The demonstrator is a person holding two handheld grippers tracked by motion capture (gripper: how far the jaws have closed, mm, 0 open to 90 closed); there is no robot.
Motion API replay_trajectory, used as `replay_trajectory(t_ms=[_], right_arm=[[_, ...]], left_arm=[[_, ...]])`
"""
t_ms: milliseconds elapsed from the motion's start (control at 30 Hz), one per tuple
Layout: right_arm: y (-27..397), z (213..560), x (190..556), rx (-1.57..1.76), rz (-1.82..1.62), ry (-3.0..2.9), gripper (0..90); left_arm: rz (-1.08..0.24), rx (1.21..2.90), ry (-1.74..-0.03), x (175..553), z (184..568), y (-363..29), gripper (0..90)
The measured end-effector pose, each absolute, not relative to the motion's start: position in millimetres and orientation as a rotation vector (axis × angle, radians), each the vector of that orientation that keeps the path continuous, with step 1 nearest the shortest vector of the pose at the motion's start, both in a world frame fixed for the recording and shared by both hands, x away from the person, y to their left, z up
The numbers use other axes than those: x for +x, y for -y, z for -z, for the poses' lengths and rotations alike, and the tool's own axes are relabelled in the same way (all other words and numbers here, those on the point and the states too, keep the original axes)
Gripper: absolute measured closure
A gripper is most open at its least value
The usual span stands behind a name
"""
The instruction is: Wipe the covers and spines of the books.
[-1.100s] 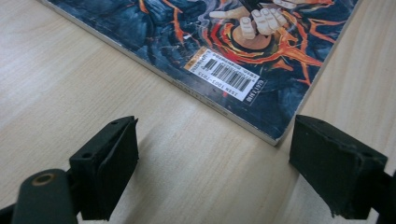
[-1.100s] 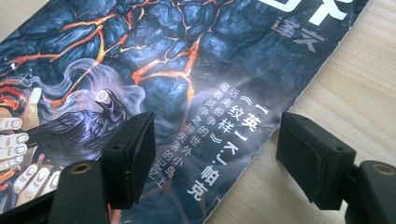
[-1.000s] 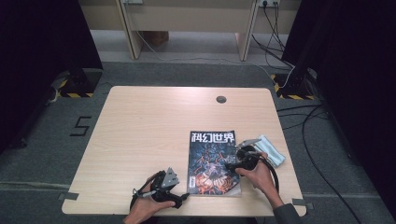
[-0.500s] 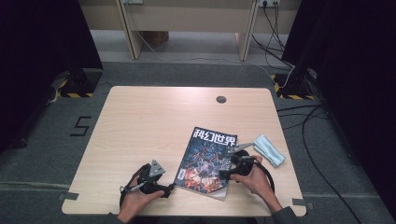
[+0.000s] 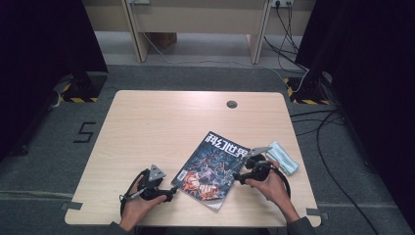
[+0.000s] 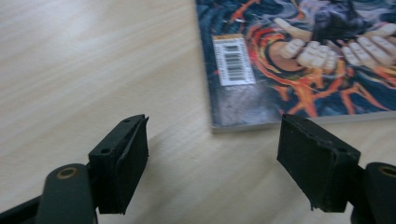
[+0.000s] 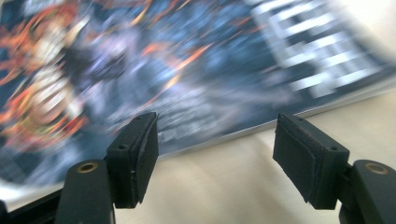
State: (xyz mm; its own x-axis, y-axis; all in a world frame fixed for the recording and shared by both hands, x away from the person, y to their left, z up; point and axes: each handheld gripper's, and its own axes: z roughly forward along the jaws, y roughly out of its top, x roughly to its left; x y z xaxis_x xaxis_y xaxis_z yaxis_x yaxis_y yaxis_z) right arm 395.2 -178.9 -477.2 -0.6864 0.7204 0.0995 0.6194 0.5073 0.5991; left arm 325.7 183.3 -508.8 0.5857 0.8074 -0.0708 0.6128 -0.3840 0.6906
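Observation:
A magazine with a dark, fiery cover lies tilted on the wooden table near its front edge. My left gripper sits just left of the magazine's lower corner; in the left gripper view the left gripper is open, its jaws have just been closing, and the barcode corner of the magazine lies just ahead with nothing between the pads. My right gripper is at the magazine's right edge. The right gripper is open, its jaws also just closing, with the blurred magazine edge ahead, not pressed.
A folded pale blue cloth lies on the table right of my right hand. A round cable hole sits near the table's far edge. Cables run over the floor at the right.
The magazine has turned clockwise, its title end swinging right. My left hand has drawn back to the left, off the magazine's lower corner. The right hand has stayed at the right edge.

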Motion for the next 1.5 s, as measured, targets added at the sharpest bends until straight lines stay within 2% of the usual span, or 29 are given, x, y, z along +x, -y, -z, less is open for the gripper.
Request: replay_trajectory(t_ms=[233,400,667,867,1033,1267,1367,1500], right_arm=[[194.2,479.3,425.8,1.174,-0.906,-2.503,31.2],[195.5,486.5,448.0,1.199,-0.888,-2.479,30.5],[196.6,497.4,467.8,1.255,-0.953,-2.524,27.1],[192.8,492.5,453.1,1.266,-0.854,-2.594,21.7],[191.7,490.3,428.9,1.252,-0.826,-2.637,23.1],[189.9,489.8,402.4,1.253,-0.836,-2.658,23.6],[189.9,488.5,390.7,1.248,-0.833,-2.69,24.7],[193.6,486.3,382.6,1.22,-0.854,-2.692,33.4]], left_arm=[[-0.267,2.117,-1.113,316.9,508.1,-176.5,28.7],[-0.22,2.137,-1.072,310.5,506.3,-168.9,35.6],[-0.196,2.113,-1.049,315.3,508.1,-161.8,35.6],[-0.221,2.084,-1.092,328.2,509.1,-169.7,32.0],[-0.219,2.001,-1.178,346.0,510.6,-181.3,31.5],[-0.323,2.004,-1.213,370.8,512.3,-177.3,28.2],[-0.341,1.985,-1.223,376.7,513.8,-176.5,24.9],[-0.302,1.991,-1.225,374.9,511.7,-179.5,27.6]])
